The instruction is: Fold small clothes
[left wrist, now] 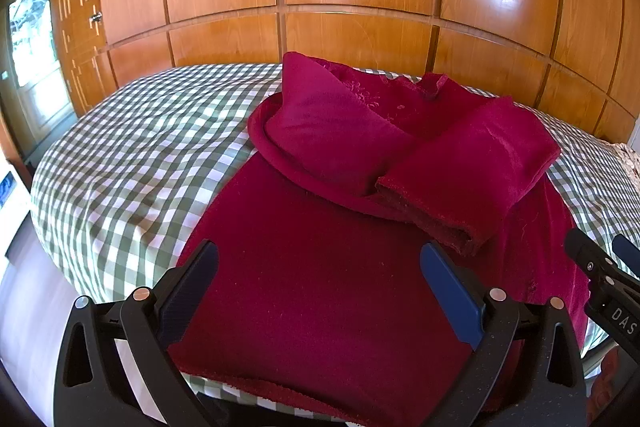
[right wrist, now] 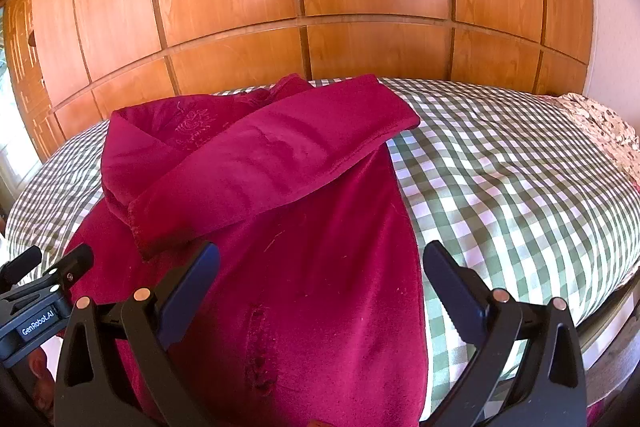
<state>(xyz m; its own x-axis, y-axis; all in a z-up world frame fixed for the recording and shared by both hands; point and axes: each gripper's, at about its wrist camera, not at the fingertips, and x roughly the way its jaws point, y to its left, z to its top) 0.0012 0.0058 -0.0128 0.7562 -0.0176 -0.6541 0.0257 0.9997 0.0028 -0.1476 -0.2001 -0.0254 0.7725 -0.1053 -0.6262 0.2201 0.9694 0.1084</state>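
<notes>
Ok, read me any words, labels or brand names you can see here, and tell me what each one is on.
"GenRobot.AI": label on the left claw body, seen from the right wrist view.
"DAS": partial lettering on the right claw body, cut off at the frame edge.
The red garment carries embroidery, with no readable words.

The left wrist view shows white letters "DAS", cut off by the frame edge, on the black body of the right gripper (left wrist: pixel 600 255). The right wrist view shows a small label reading "GenRobot.AI" on the body of the left gripper (right wrist: pixel 48 261).
</notes>
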